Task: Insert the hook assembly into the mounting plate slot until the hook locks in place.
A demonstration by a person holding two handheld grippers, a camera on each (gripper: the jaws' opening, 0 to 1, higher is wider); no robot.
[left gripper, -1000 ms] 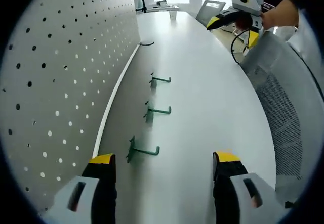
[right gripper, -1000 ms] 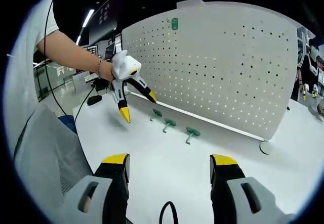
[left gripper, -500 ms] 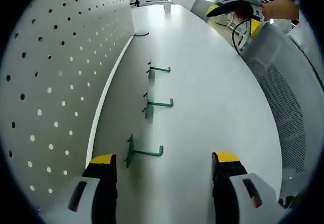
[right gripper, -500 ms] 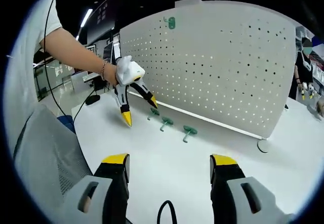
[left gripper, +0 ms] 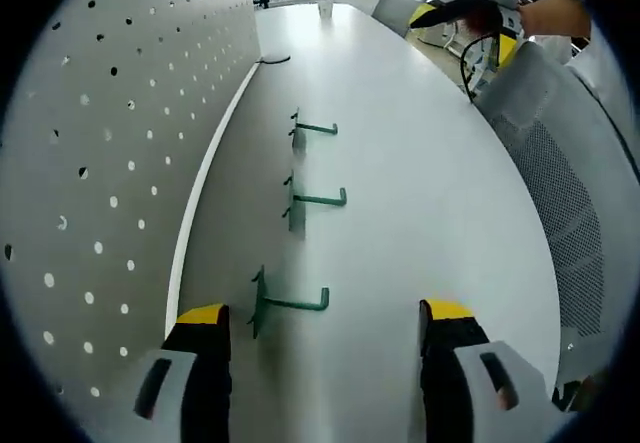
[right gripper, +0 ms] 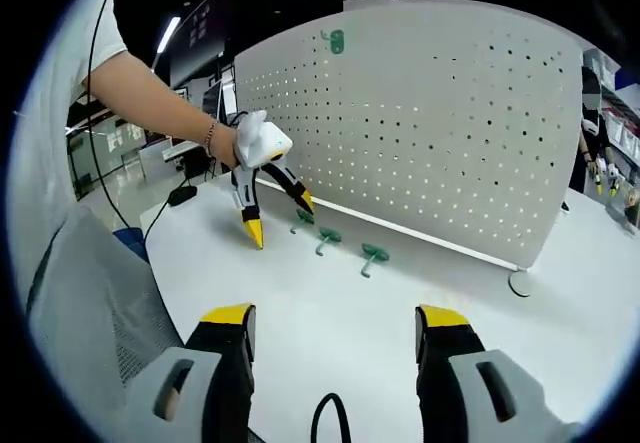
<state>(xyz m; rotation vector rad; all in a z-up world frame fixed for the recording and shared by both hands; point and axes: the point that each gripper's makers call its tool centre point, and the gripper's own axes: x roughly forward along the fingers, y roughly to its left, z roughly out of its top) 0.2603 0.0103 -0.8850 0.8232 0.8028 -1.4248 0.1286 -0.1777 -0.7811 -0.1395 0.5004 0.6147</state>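
Closing on the nearest hook (left gripper: 288, 303), the left gripper (left gripper: 322, 325) is approaching with jaws spread, empty; grasping it comes next. Right gripper (right gripper: 333, 331) is waiting, open.

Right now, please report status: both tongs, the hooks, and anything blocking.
Left tongs open, empty, nearest green hook lying between the tips. Right tongs open, empty, held back. Three hooks on table beside pegboard. Nothing blocking.
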